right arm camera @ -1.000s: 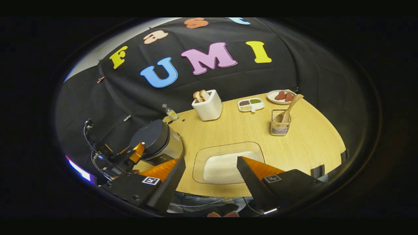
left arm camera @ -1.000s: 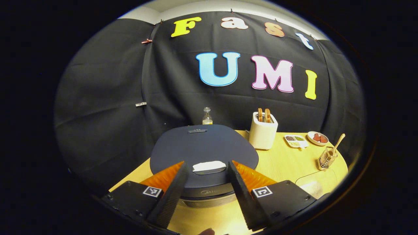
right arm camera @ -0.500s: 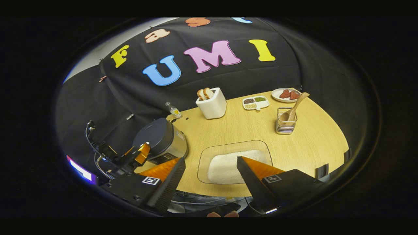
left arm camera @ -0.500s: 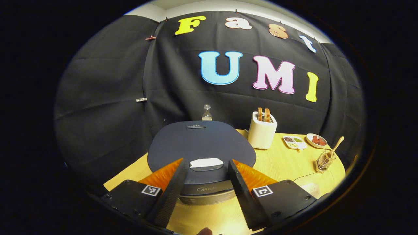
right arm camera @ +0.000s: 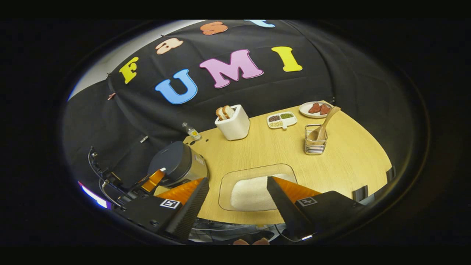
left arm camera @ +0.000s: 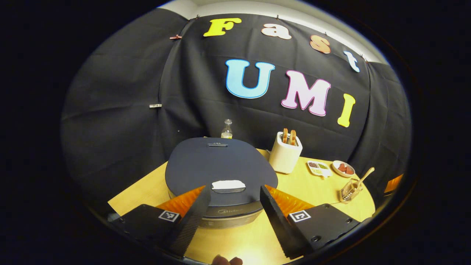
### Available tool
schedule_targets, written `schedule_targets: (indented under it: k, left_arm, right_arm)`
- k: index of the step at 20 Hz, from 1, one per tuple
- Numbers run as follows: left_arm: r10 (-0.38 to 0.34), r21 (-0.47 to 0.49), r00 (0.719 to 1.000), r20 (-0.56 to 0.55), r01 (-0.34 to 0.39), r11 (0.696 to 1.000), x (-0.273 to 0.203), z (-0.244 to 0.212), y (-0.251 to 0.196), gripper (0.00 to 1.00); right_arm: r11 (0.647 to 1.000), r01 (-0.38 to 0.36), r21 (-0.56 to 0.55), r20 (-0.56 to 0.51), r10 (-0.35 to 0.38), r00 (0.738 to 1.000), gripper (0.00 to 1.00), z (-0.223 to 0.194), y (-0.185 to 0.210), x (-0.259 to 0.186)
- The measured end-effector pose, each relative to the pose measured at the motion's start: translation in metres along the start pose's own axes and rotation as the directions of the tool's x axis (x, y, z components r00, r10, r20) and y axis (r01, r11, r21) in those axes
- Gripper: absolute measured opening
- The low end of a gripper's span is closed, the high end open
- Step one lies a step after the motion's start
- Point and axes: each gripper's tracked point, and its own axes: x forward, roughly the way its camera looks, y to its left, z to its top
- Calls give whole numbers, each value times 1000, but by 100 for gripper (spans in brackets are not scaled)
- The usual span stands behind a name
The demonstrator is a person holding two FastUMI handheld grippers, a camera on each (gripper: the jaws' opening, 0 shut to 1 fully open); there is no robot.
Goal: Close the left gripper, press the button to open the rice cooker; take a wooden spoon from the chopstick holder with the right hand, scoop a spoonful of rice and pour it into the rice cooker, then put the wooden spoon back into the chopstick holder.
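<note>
A dark rice cooker [left arm camera: 220, 169] with its lid down stands on the wooden table right in front of my left gripper [left arm camera: 234, 195]. Its pale button [left arm camera: 228, 185] lies at the lid's front edge, between and just beyond my open fingers. In the right gripper view the rice cooker [right arm camera: 178, 165] stands at the left, with the left gripper [right arm camera: 152, 178] beside it. My right gripper [right arm camera: 237, 184] hangs open over a clear tray of white rice [right arm camera: 250, 191]. A wooden spoon [right arm camera: 323, 123] leans in the wire chopstick holder [right arm camera: 315, 141] at the far right.
A white toaster [right arm camera: 233, 123] with bread slices stands at the back of the table [right arm camera: 349, 162]. A small bottle [right arm camera: 191, 131], a divided dish [right arm camera: 281, 119] of grains and a plate [right arm camera: 314, 109] with red pieces sit along the back edge.
The left gripper has pulled back a little from the rice cooker and tilted, so the cooker looks smaller. The right gripper has barely shifted. Both stay open.
</note>
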Motion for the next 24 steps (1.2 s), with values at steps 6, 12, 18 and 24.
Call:
schedule_targets:
  k: [6,12,18,24]
  left_arm:
    - [-60,6,996,64,60,998,-30,46,-32,95]
    - [-170,93,974,147,158,983,-58,100,-90,95]
    - [-302,200,913,273,253,946,-107,152,-151,95]
    - [-337,229,886,318,273,934,-132,169,-179,90]
  right_arm:
    - [999,19,30,88,-22,996,99,45,-17,-1]
    - [996,84,-16,318,-74,945,98,127,-29,-27]
    - [973,179,-144,574,-65,817,98,188,-16,-77]
    - [962,158,-221,612,11,790,98,188,8,-99]
